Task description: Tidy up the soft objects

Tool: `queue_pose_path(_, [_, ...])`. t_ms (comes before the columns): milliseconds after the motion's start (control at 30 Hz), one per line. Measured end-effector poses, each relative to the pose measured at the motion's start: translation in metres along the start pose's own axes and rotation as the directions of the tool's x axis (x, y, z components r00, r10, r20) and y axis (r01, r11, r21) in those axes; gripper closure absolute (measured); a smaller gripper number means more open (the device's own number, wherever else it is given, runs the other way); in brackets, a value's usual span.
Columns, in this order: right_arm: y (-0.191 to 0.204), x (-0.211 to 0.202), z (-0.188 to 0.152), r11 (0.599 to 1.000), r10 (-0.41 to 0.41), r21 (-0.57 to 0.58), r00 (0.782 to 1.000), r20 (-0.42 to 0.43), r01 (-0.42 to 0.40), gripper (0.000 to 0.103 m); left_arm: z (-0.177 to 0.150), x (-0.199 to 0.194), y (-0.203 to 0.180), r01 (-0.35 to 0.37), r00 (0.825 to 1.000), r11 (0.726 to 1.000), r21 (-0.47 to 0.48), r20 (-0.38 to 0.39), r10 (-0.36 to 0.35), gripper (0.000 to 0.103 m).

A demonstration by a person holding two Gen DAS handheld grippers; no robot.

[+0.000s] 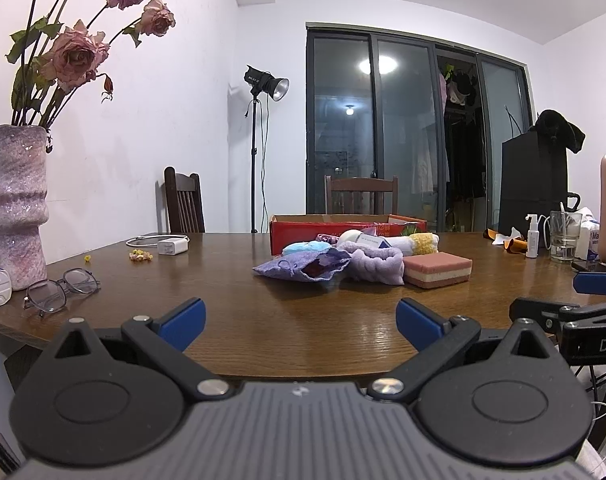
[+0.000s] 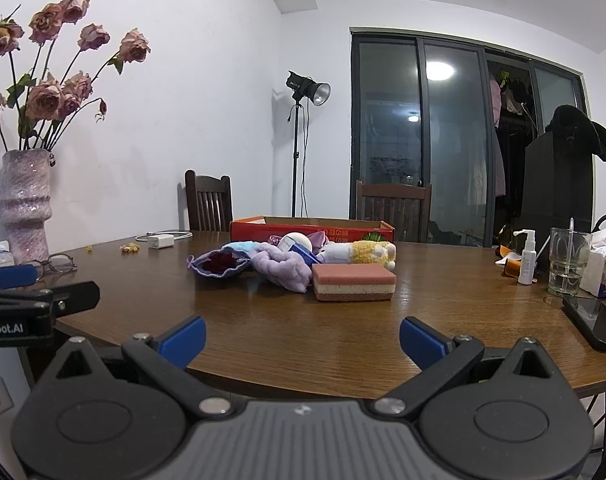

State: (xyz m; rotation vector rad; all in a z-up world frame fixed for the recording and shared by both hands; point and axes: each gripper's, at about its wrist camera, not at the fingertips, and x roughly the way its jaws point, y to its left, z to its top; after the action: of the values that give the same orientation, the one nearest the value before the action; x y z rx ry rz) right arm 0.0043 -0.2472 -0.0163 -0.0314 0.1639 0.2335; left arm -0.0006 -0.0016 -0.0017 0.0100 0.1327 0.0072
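Observation:
A pile of soft things lies mid-table before a red cardboard box (image 1: 303,229) (image 2: 263,227): a purple drawstring pouch (image 1: 299,266) (image 2: 219,265), a lilac fluffy cloth (image 1: 377,265) (image 2: 279,266), a pink-and-cream sponge (image 1: 439,269) (image 2: 353,282), a light blue cloth (image 1: 305,247), a white ball (image 2: 299,241) and a yellow-white plush (image 1: 421,242) (image 2: 359,252). My left gripper (image 1: 301,322) is open and empty at the table's near edge. My right gripper (image 2: 303,336) is open and empty beside it, well short of the pile.
A pink vase with dried roses (image 1: 15,204) (image 2: 25,200), glasses (image 1: 61,290) and a white charger (image 1: 171,247) are at the left. A spray bottle (image 2: 527,258), a glass (image 2: 567,260), tissues and a phone (image 2: 595,320) are at the right. Chairs stand behind the table.

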Motion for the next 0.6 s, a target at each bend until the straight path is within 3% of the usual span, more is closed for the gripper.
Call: queue_pose_path(600, [0.0009,0.0008,-0.0001,1.000,0.001,0.002,1.000,0.001,-0.001,0.000,0.0011,-0.0007,0.0015,0.011,1.000,1.000,-0.007,-0.004,-0.011,0.000])
